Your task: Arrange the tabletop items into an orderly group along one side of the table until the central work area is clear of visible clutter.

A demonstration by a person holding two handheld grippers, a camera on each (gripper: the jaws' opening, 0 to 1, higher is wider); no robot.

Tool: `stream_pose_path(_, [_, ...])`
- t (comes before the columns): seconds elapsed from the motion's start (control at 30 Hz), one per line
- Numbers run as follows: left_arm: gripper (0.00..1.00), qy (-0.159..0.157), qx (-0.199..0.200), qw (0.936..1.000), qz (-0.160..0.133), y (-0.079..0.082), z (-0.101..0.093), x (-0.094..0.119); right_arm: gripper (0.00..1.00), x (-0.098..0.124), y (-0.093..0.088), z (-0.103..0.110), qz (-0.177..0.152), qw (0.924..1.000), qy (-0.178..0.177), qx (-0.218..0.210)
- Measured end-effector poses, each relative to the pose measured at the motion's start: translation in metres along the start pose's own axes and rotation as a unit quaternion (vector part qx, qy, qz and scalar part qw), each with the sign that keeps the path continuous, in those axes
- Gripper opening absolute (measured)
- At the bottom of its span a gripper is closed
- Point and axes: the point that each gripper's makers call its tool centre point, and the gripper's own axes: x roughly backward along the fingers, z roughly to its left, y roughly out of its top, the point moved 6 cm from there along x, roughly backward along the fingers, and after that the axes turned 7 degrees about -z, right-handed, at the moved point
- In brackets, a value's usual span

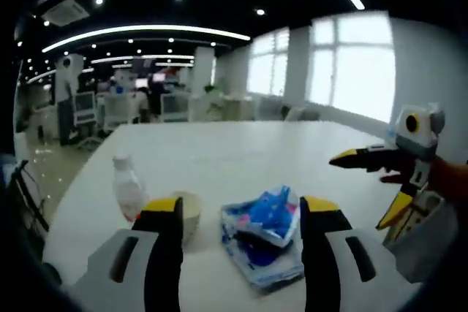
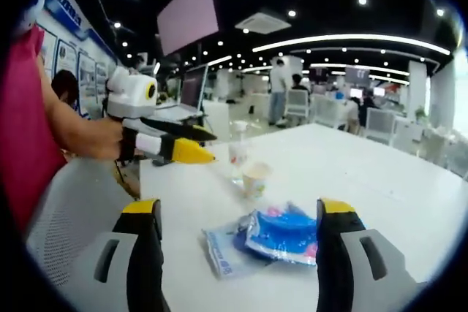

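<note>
While both tools are released and empty, no item is grouped yet: the blue packets (image 1: 265, 235) lie between the left tool (image 1: 240, 228) tips, with the paper cup (image 1: 186, 213) and bottle (image 1: 126, 188) at 9 o'clock — the right tool (image 2: 239, 231) hovers over the table (image 2: 380, 173).

white table (image 1: 241, 147) | on it: bottle (image 1: 126, 186), cup (image 1: 189, 211), blue packets (image 1: 265, 235)
</note>
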Motion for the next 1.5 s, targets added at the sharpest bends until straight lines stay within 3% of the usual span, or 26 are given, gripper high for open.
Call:
stream_pose_path(0.3, [0.61, -0.008, 0.016, 0.9988, 0.045, -0.021, -0.012, 0.011, 0.86, 0.025, -0.01, -0.011, 0.035, 0.999, -0.022, 0.014])
stream_pose_path(0.47, [0.62, -0.009, 0.017, 0.998, 0.06, -0.026, -0.015, 0.011, 0.86, 0.031, -0.012, -0.029, 0.046, 0.9984, -0.027, 0.015])
stream_pose_path(0.57, [0.62, -0.009, 0.026, 0.9961, 0.083, -0.036, -0.018, 0.013, 0.86, 0.032, -0.01, -0.04, 0.044, 0.9985, -0.03, 0.011])
stream_pose_path(0.83, [0.63, 0.002, 0.04, 0.9919, 0.121, -0.05, -0.019, 0.013, 0.84, 0.02, -0.006, -0.063, 0.055, 0.9984, -0.012, 0.008])
stream_pose_path(1.0, [0.65, 0.002, 0.075, 0.9829, 0.168, -0.069, -0.028, 0.014, 0.84, 0.011, -0.009, -0.077, 0.064, 0.9979, -0.005, 0.002])
stream_pose_path(1.2, [0.62, 0.02, 0.131, 0.9743, 0.182, -0.081, -0.03, 0.009, 0.83, -0.004, -0.014, -0.096, 0.071, 0.9974, 0.004, -0.011])
stream_pose_path(1.37, [0.61, 0.039, 0.122, 0.9723, 0.196, -0.086, -0.027, 0.009, 0.82, -0.02, -0.015, -0.109, 0.078, 0.9967, 0.02, -0.006])
stream_pose_path(1.5, [0.6, 0.053, 0.139, 0.9656, 0.214, -0.095, -0.028, 0.009, 0.79, -0.039, -0.018, -0.123, 0.081, 0.9961, 0.035, -0.007])
